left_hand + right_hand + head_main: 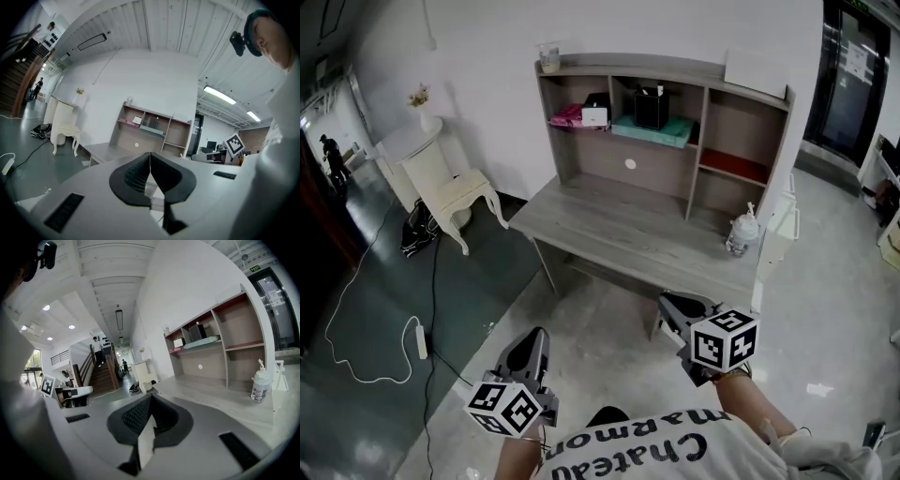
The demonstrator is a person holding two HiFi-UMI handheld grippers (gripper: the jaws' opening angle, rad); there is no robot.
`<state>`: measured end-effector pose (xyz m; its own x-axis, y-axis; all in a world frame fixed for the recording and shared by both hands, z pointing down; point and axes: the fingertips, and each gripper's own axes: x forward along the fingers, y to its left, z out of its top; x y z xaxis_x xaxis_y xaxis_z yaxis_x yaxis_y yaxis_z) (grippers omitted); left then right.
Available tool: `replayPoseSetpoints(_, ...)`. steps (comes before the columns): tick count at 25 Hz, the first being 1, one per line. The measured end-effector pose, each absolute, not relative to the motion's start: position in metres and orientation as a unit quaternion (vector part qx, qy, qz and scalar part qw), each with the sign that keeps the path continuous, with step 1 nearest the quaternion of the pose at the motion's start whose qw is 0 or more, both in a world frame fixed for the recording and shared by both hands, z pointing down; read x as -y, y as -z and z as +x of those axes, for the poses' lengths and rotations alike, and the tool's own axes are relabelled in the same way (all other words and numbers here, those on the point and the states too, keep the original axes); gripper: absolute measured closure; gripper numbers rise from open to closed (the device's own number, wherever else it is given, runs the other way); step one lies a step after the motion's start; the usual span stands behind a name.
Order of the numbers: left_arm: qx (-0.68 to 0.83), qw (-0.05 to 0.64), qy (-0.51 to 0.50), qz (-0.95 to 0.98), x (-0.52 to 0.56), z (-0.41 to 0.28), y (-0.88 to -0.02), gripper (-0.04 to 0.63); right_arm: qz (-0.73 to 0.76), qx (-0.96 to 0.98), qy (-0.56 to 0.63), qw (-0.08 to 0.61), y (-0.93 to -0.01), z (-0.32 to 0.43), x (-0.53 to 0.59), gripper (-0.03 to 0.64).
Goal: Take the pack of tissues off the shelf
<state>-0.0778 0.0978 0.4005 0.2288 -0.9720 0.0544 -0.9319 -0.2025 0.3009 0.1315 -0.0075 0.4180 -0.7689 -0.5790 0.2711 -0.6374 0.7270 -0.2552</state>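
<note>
Both sets of fingers are pressed together with nothing in them: left gripper [532, 339], right gripper [677, 302], both well short of the desk [619, 220]. We read the pack of tissues [654, 132] as the flat teal one in the middle bay of the shelf [704, 117], with a black box [650, 107] on top, though we're not certain. It's likely light, soft and slick-wrapped. We'd pinch its front edge.

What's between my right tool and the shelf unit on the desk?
Only bare desk top before the shelf, in the head view; a pump bottle stands off right.
</note>
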Motion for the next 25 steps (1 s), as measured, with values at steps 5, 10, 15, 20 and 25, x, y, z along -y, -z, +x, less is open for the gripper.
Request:
replayPoseSetpoints(5,0.614,0.142,0.060,0.774,-0.086,-0.085,-0.405,0.577,0.324,0.923,-0.184,0.100,-0.431,0.118,0.020,0.607)
replayPoseSetpoints(10,0.610,0.137,0.047,0.779,-0.053,-0.103,-0.406,0.577,0.328,0.920,-0.191,0.098,-0.435,0.098,0.049,0.609)
replayPoseSetpoints(15,0.593,0.139,0.051,0.792,-0.006,-0.128,-0.394,0.577,0.338,0.914,-0.208,0.084,-0.429,0.072,0.090,0.609)
replayPoseSetpoints(20,0.583,0.134,0.068,0.798,0.042,-0.173,-0.373,0.577,0.358,0.911,-0.195,0.059,-0.405,0.041,0.139,0.609)
replayPoseSetpoints(25,0.570,0.129,0.078,0.808,0.081,-0.213,-0.354,0.577,0.385,0.903,-0.187,0.031,-0.379,0.019,0.180,0.609)
